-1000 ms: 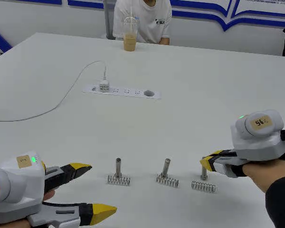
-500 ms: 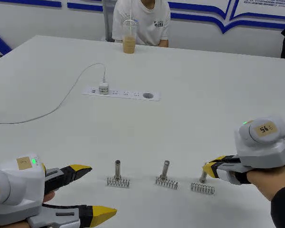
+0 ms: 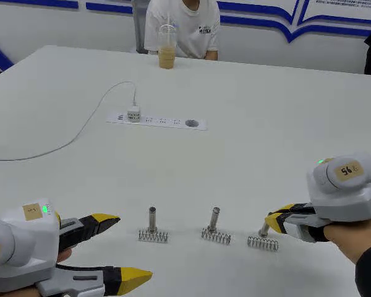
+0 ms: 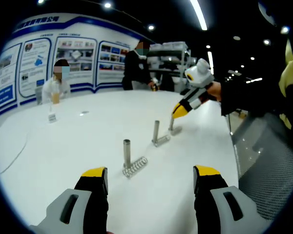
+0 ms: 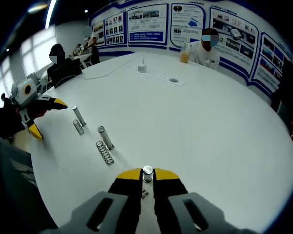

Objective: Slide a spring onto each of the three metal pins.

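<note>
Three short metal pins stand in a row near the table's front: left pin [image 3: 152, 218], middle pin [image 3: 214, 218], right pin [image 3: 263, 231]. A spring lies flat in front of each: left spring [image 3: 153, 236], middle spring [image 3: 216, 236], right spring [image 3: 263, 243]. My right gripper [image 3: 273, 221] is low over the table, its yellow tips closed around the right pin [image 5: 147, 170]. My left gripper [image 3: 120, 247] stands open at the bottom left, short of the left pin [image 4: 127, 152] and its spring [image 4: 135, 166], with nothing between its fingers.
A white power strip [image 3: 157, 121] with a plugged-in charger [image 3: 133, 114] and its cable lies mid-table. A cup of drink [image 3: 167, 46] stands at the far edge in front of a seated person [image 3: 182, 25]. Bare white table [image 3: 266, 142] surrounds the pins.
My right gripper has sunk a little lower at the right pin. The left gripper, pins and springs have stayed put; the head view shifted slightly.
</note>
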Demonstrator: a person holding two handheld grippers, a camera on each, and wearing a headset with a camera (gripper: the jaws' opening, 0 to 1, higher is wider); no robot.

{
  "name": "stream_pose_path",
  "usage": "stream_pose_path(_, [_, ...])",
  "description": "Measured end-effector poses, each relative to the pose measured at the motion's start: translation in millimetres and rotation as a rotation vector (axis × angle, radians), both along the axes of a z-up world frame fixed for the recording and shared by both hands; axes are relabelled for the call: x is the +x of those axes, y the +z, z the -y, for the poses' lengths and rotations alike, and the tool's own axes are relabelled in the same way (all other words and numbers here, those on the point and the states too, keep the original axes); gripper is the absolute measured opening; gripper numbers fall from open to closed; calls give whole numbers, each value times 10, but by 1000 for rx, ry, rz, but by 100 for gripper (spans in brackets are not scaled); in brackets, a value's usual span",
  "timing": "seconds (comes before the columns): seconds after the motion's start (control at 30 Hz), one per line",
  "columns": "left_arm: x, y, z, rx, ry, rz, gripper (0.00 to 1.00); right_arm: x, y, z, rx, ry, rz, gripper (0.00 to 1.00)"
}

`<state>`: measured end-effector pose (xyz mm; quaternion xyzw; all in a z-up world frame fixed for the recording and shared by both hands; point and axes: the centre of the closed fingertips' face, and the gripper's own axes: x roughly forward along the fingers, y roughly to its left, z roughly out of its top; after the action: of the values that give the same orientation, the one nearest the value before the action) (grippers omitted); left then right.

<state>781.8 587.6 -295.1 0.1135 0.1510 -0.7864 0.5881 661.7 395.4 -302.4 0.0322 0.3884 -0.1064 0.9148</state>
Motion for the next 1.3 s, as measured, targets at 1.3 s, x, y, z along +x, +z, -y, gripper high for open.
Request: stream_pose_path(1.3, [80,-49,40,19,-13,26,70,-124,73,-46,-41,56,66,32])
